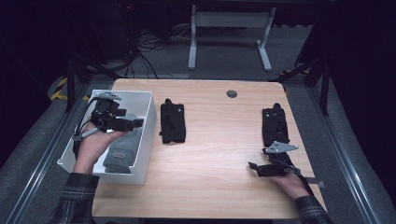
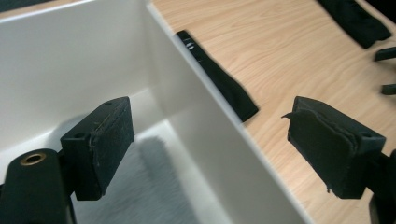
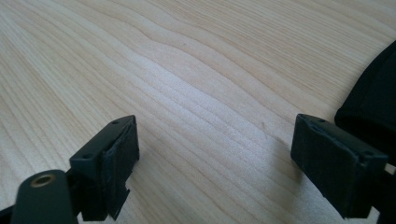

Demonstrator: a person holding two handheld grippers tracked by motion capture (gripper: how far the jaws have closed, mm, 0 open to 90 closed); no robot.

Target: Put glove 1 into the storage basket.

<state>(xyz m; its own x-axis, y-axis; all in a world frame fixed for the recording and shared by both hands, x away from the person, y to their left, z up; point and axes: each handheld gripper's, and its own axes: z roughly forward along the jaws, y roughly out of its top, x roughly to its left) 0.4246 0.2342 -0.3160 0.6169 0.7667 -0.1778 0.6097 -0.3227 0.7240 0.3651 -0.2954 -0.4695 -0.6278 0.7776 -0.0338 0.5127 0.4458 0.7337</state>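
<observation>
Over the white bin [image 1: 148,122] at the left edge of the counter [image 1: 219,140], the left hand-held gripper [image 1: 135,122] hangs with its jaws apart and nothing between them. In the left gripper view the jaws straddle the bin's right wall [image 2: 205,135], one over the inside, one over the wood. Under it, in the bin, lies a grey folded cloth [image 1: 122,151], probably a sock or a rolled towel; the high view is too dim to say which. It sits flat on the bin floor, just below and slightly toward the person from the jaws, apart from them. The work appears to be sorting soft items into the bin, so the grey cloth rests where it belongs and the empty jaws suit a release there.

Two black cloth bundles are left on the wood. One [image 1: 172,121] lies just beside the bin's right wall, near the left hand-held gripper. The other [image 1: 275,125] lies at the right side, just beyond the right hand-held gripper [image 1: 254,168], which rests low on the counter with its jaws wide apart and empty. In the right gripper view that black bundle's edge [image 3: 373,98] shows next to the right-hand jaw, seemingly not touching it.
</observation>
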